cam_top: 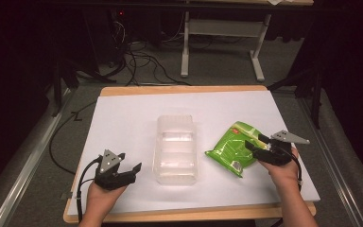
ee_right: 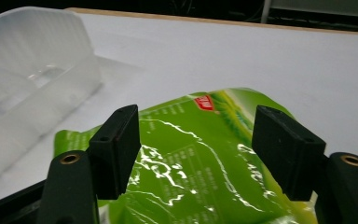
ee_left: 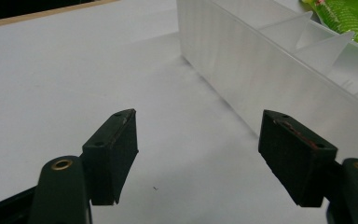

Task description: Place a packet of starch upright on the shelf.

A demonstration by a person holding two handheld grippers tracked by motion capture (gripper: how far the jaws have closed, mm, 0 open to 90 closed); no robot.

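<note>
A shiny green snack bag (cam_top: 232, 147) (ee_right: 200, 158) lies flat on the white table sheet, right of centre. Over its right edge hovers my right gripper (cam_top: 258, 143) (ee_right: 196, 149), open, with one jaw on either side above the bag and nothing gripped. A clear plastic bin with dividers (cam_top: 176, 149) (ee_left: 279, 60) (ee_right: 32, 88) stands in the middle of the table. My left gripper (cam_top: 129, 163) (ee_left: 198, 154) is open near the front left, just left of the bin, with bare table between its jaws.
The white sheet (cam_top: 137, 113) covers a wooden tabletop (cam_top: 179, 89). Behind the table are cables on the floor (cam_top: 142, 61) and the legs of another desk (cam_top: 185, 47). A metal rail (cam_top: 23, 161) runs along the left side.
</note>
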